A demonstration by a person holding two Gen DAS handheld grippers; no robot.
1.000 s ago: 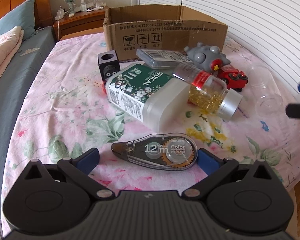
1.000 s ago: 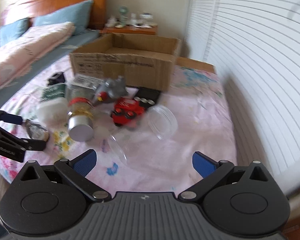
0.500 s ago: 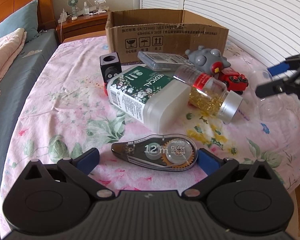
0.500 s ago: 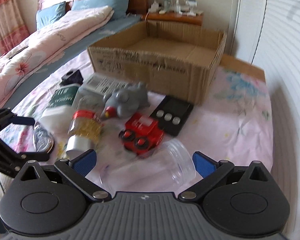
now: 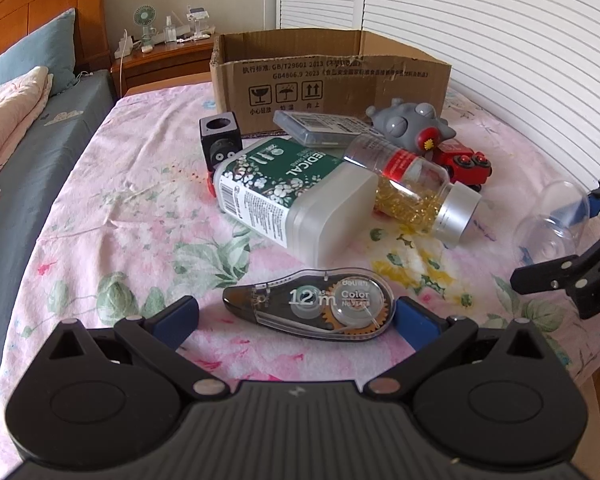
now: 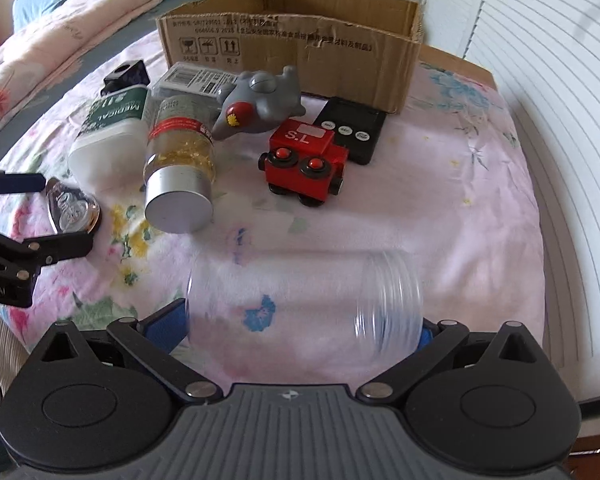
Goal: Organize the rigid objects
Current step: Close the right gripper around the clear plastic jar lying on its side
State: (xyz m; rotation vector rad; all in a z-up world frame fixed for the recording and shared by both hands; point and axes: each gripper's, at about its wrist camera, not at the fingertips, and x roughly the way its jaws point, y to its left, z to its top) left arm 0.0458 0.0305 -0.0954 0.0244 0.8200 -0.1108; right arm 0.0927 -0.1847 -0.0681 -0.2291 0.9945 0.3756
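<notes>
The clear jar (image 6: 304,312), lying on the bed (image 6: 460,208), is now bracketed by the wide-open right gripper (image 6: 302,324), brought in over the last second; nothing is gripped. The left gripper (image 5: 296,316) remains open around the tape dispenser (image 5: 312,304). Grasping seems imminent.

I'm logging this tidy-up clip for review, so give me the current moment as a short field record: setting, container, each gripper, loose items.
setting: bed with floral sheet
container: open cardboard box, at the far end
left gripper: open, straddling the correction tape dispenser
right gripper: open, around the clear plastic jar lying on its side
loose items: green-label bottle, capsule jar, grey toy, red toy train, black timer
</notes>
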